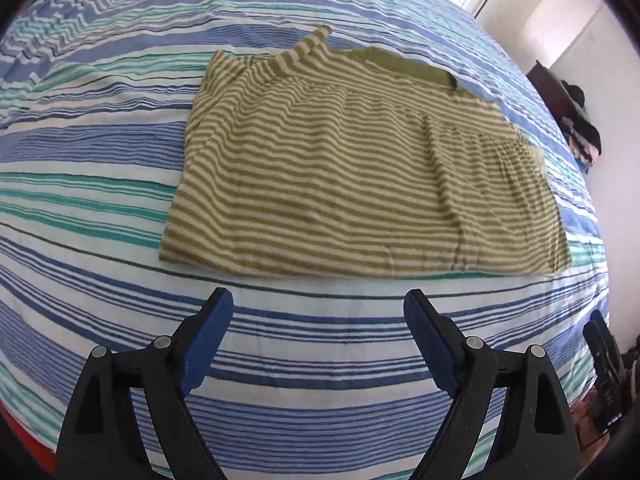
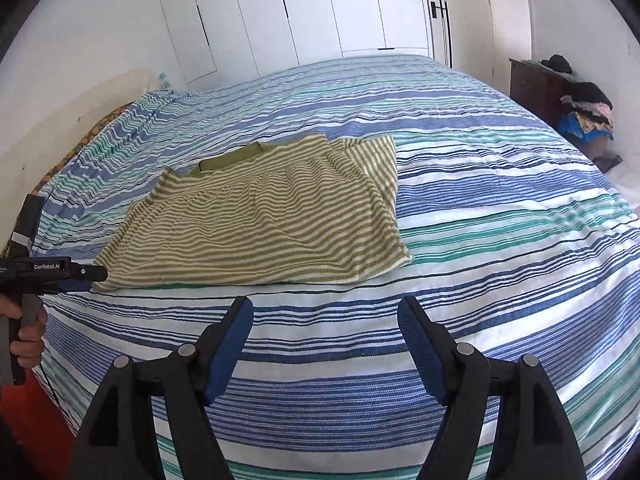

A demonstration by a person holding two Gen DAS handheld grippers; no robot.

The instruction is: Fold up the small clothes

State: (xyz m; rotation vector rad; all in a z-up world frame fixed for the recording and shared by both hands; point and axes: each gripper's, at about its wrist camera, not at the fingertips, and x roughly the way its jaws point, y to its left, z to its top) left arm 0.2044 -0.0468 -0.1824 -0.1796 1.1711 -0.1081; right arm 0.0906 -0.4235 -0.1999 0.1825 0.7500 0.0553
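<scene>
My left gripper (image 1: pixel 318 310) and right gripper (image 2: pixel 325 318) hung wide, empty, before the partly folded striped shirt (image 1: pixel 352 168); next fold needed its near hem pinched.

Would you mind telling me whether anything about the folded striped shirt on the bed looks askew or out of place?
Slightly. The green-striped shirt lies mostly flat on the striped bedspread, but one sleeve pokes out past the collar, and the side nearer the wardrobe is not squared.

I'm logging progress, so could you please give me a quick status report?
Left gripper open, right gripper open, both short of the garment. Striped top partly folded on bedspread. Nothing in the way.
</scene>
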